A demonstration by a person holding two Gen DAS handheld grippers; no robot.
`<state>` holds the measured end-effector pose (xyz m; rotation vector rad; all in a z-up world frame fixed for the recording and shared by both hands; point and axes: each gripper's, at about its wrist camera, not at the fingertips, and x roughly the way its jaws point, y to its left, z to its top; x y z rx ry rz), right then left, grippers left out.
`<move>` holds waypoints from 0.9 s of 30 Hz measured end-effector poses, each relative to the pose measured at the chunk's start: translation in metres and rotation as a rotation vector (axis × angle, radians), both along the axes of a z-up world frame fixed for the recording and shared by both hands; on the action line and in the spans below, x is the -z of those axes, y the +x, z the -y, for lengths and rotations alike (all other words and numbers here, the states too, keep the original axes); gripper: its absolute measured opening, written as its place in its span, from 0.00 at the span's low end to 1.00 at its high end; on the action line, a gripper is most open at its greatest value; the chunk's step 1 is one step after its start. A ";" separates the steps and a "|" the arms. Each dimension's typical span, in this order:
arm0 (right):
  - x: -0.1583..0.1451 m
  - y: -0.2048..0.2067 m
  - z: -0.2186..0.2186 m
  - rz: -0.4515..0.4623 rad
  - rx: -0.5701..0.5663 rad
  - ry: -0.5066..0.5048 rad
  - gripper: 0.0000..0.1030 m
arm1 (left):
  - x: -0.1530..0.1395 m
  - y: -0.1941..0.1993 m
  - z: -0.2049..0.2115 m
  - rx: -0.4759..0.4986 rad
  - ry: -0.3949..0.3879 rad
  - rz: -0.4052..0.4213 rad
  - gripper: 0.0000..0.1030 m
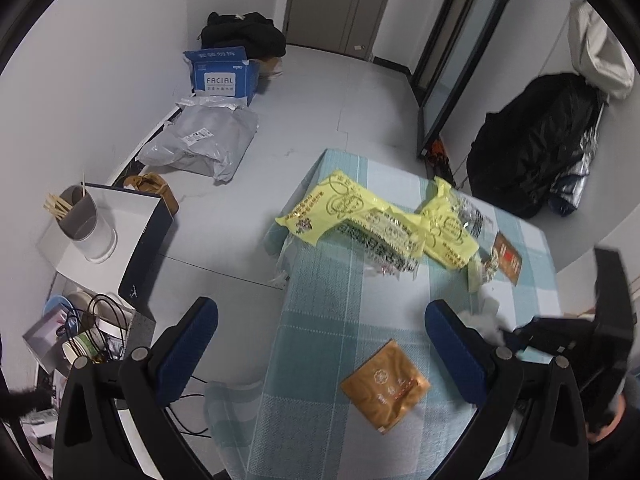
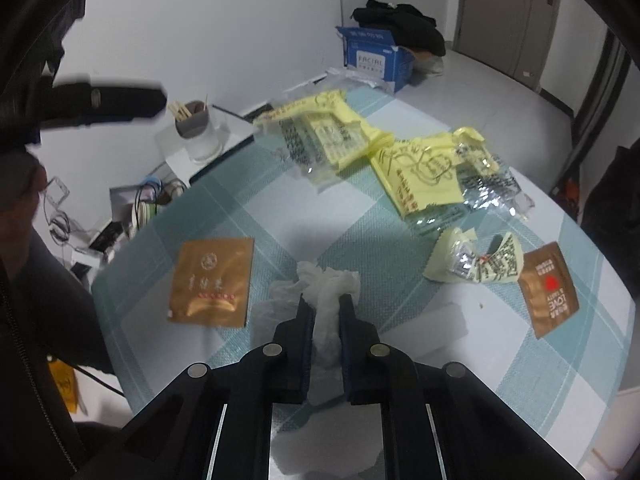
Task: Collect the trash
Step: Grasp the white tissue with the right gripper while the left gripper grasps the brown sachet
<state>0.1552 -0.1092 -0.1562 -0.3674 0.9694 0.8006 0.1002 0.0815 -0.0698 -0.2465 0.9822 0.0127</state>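
Your table [image 2: 400, 380] is round, checked cloth; the gold sachet [image 2: 212, 282] lies near its left edge, the brown sachet [image 2: 549, 290] near the right edge, bare cloth between them; yellow wrappers [image 2: 424, 168] crowd the far side, one [image 1: 320, 216] hanging over the rim. Floor left of the table is open up to the white stand; the grey cup [image 1: 78, 216] on it holds wooden sticks; the blue box [image 1: 220, 74] by the wall is open, contents hidden. Your right gripper [image 2: 326, 308] is pinched on the tissue [image 2: 328, 284], just above the cloth mid-table; your left gripper [image 1: 320, 344] is spread wide, holding nothing, above the gold sachet.
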 end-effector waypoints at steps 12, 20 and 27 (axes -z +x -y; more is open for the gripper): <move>-0.031 0.009 0.027 -0.010 0.111 0.130 0.10 | 0.022 -0.004 0.030 0.154 0.047 -0.068 0.99; -0.058 0.003 0.051 0.031 0.176 0.211 0.10 | 0.047 -0.004 0.048 0.247 0.110 -0.164 0.99; -0.071 -0.001 0.074 0.055 0.227 0.251 0.10 | 0.061 -0.006 0.062 0.328 0.182 -0.201 0.98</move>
